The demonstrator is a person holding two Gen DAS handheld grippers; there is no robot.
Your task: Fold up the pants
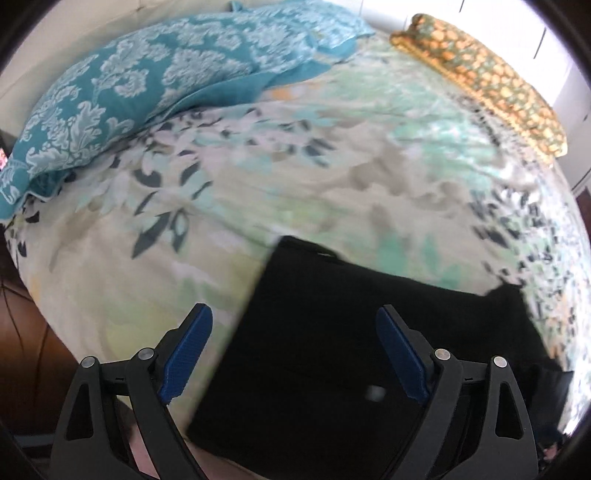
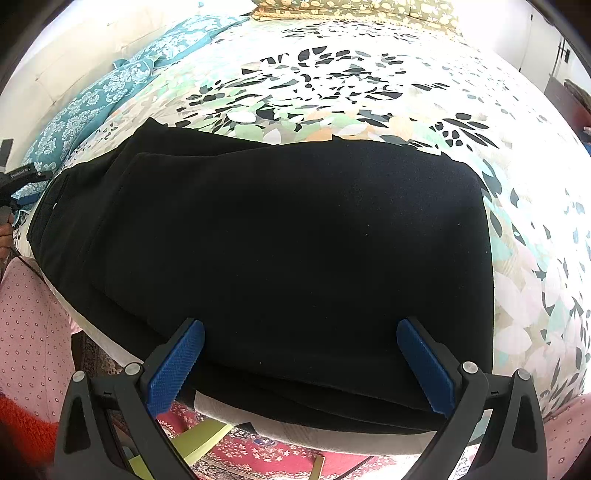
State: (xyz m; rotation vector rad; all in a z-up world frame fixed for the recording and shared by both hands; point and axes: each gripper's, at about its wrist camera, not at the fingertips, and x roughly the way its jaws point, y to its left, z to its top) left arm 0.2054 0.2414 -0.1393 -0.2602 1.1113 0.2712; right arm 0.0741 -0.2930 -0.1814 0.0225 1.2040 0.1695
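floral bedspread (image 2: pixel 369 92) under folded black pants (image 2: pixel 277 240), both tools (image 1: pixel 294 354) (image 2: pixel 300 365) spread, empty

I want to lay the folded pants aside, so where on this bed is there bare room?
Bare floral bedspread lies beyond the black pants, between the teal pillow and the patterned pillow. The near edge is crowded by the pants.
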